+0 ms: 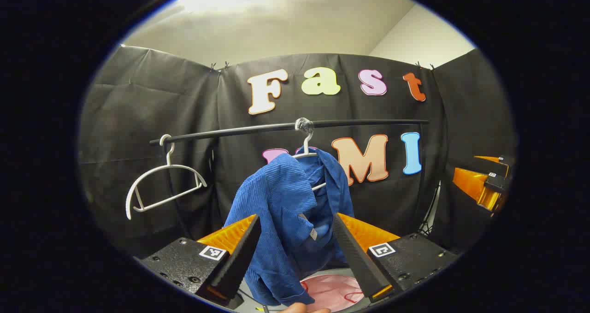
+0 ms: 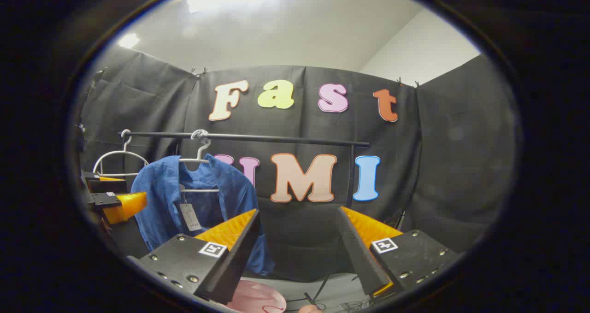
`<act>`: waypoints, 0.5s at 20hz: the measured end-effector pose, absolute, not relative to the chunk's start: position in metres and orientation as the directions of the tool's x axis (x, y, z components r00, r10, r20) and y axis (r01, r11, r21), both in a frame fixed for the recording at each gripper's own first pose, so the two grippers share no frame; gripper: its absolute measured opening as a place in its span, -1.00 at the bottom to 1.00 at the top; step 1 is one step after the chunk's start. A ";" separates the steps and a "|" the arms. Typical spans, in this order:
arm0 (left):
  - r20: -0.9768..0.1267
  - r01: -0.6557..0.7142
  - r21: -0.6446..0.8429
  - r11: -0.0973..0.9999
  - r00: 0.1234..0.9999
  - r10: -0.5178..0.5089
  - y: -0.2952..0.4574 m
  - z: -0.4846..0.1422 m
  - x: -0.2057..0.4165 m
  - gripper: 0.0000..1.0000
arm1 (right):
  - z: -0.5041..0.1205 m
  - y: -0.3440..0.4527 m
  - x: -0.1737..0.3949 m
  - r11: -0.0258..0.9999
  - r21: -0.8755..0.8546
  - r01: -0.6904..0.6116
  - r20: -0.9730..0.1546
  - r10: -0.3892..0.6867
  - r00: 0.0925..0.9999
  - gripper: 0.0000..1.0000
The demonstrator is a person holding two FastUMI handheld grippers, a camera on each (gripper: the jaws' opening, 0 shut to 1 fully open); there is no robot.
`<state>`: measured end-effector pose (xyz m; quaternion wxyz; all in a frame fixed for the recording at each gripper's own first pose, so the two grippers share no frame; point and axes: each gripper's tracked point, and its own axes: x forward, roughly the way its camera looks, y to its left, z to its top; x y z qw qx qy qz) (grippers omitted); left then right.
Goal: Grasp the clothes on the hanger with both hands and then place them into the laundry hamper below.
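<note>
My left gripper [image 1: 295, 253] is raised with its jaws spread wide apart, nothing pressed between them. My right gripper [image 2: 297, 250] is raised likewise, jaws wide apart, well off to the left gripper's right.

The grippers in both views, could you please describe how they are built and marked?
Each gripper, left and right, has two long wedge-shaped fingers with ribbed faces, set on black blocks studded with screws. Each block carries a small square black-and-white marker. In the left gripper view, the right gripper shows the same build from the side.
</note>
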<state>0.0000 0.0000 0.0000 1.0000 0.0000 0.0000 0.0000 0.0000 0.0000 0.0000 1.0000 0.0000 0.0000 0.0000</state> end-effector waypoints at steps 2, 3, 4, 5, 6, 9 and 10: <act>0.004 -0.006 0.010 1.000 1.000 0.006 0.004 -0.002 0.001 1.00 | 0.000 0.002 0.001 1.000 -0.003 0.002 0.009 -0.002 1.000 0.97; 0.000 -0.006 0.007 1.000 1.000 0.006 0.003 -0.006 0.002 1.00 | -0.003 0.001 0.002 1.000 -0.007 0.009 0.007 -0.009 1.000 0.97; -0.010 -0.002 0.004 1.000 1.000 0.002 0.002 -0.009 0.002 1.00 | -0.004 0.002 0.003 1.000 -0.012 0.007 0.003 -0.007 1.000 0.97; -0.017 0.001 0.002 1.000 1.000 -0.001 0.001 -0.013 0.002 1.00 | -0.006 0.005 0.004 1.000 -0.014 0.004 -0.001 -0.004 1.000 0.97; -0.023 0.003 -0.001 1.000 1.000 -0.003 0.001 -0.015 0.003 1.00 | -0.008 0.006 0.005 1.000 -0.019 -0.002 -0.004 0.002 1.000 0.97; -0.022 0.017 -0.001 1.000 1.000 -0.017 -0.005 -0.017 0.007 1.00 | -0.015 0.007 0.008 1.000 -0.024 -0.016 -0.027 0.015 1.000 0.97; -0.019 0.021 0.000 1.000 1.000 -0.021 -0.006 -0.017 0.009 1.00 | -0.017 0.006 0.010 1.000 -0.023 -0.016 -0.036 0.015 0.999 0.97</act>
